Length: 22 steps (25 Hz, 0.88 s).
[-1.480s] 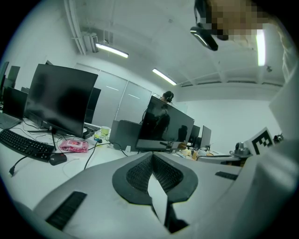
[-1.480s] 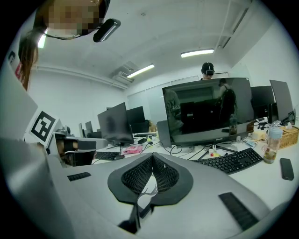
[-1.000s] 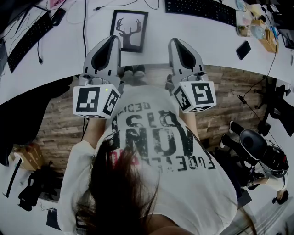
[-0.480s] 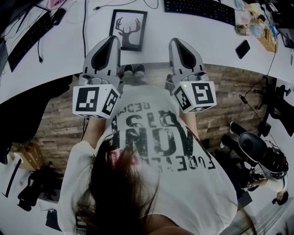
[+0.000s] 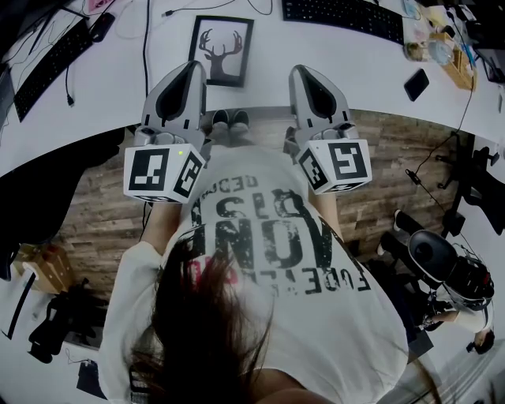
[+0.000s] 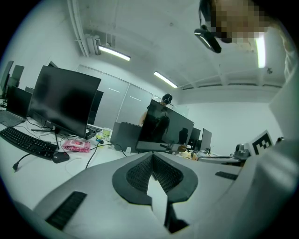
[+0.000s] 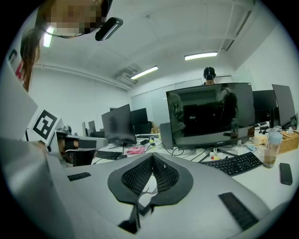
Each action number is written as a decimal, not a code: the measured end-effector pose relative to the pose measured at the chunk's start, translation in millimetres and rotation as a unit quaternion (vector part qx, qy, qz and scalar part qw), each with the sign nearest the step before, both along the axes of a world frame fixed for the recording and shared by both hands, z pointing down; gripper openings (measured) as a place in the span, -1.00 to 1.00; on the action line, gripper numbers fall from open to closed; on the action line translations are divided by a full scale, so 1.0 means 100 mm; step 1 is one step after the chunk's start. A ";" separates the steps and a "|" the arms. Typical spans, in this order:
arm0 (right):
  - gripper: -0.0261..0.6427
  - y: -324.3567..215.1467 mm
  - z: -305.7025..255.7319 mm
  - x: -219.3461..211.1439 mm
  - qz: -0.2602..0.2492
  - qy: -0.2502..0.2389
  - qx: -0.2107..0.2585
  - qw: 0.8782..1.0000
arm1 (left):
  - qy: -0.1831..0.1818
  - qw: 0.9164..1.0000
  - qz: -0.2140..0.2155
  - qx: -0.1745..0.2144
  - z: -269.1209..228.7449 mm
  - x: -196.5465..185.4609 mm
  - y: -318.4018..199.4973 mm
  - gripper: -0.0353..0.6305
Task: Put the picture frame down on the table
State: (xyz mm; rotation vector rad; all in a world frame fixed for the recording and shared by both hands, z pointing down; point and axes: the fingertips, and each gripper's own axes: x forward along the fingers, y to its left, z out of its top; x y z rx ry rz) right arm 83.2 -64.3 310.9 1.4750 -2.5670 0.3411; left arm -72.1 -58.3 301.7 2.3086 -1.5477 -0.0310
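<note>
The black picture frame [image 5: 222, 50] with a deer print lies flat on the white table [image 5: 118, 87], just beyond both grippers and apart from them. My left gripper [image 5: 194, 68] hovers over the table's near edge with its jaws shut and nothing between them; its tips [image 6: 152, 156] meet. My right gripper [image 5: 301, 71] sits level beside it to the right, also shut and empty, its tips [image 7: 153, 157] together. Through the gap under the right jaws a bit of the deer print [image 7: 148, 191] shows.
A keyboard [image 5: 344, 17] lies at the back right and another keyboard [image 5: 47, 67] at the left. A phone [image 5: 418, 85], a basket [image 5: 461, 67], a bottle [image 7: 272, 149] and cables [image 5: 145, 47] sit on the table. Monitors [image 7: 210, 114] stand behind.
</note>
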 end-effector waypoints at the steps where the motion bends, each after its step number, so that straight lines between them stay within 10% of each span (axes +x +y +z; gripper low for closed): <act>1: -0.92 0.00 0.00 -0.01 -0.001 0.000 0.000 1.000 | 0.001 1.000 -0.001 0.000 0.00 -0.01 0.00 -0.88; 22: -0.92 -0.03 -0.09 -0.02 0.029 0.013 0.017 0.999 | 0.011 1.000 0.004 0.006 0.01 -0.22 0.05 -0.88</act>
